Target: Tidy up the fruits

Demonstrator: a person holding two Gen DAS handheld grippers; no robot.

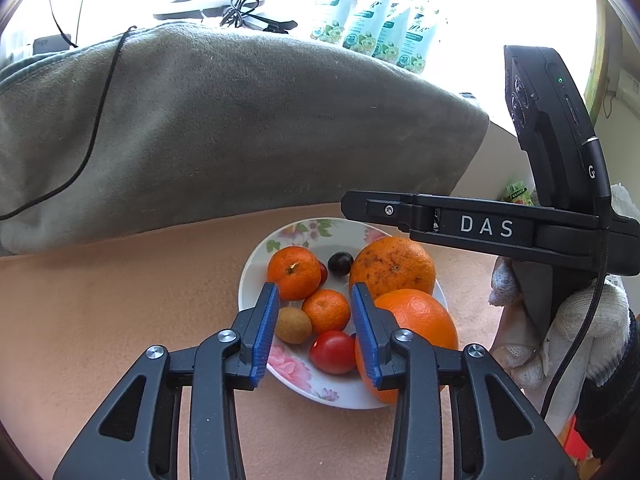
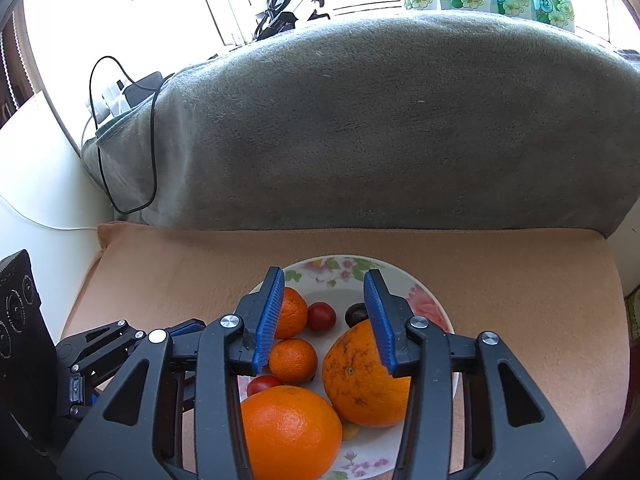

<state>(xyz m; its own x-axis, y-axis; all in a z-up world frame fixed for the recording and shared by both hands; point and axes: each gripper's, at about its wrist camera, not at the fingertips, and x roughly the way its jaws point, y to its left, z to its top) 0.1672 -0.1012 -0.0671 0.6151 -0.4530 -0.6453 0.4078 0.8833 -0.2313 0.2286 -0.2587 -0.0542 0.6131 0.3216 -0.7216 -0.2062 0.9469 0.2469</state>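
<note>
While both hover over the plate point(image 1: 256, 264), left claw point(image 1: 316, 330) and right claw point(image 2: 324, 318) part-open, empty

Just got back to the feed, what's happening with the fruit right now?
A person holds both grippers over the floral plate, already piled with oranges, tangerines, tomatoes and a dark grape. The left gripper hangs open above a small tangerine; the right gripper hangs open above the speckled orange. Neither holds anything.

Grey blanket point(image 2: 360, 120) behind peach cushion point(image 2: 500, 280), overexposed, perhaps a window point(image 2: 180, 4) beyond.
</note>
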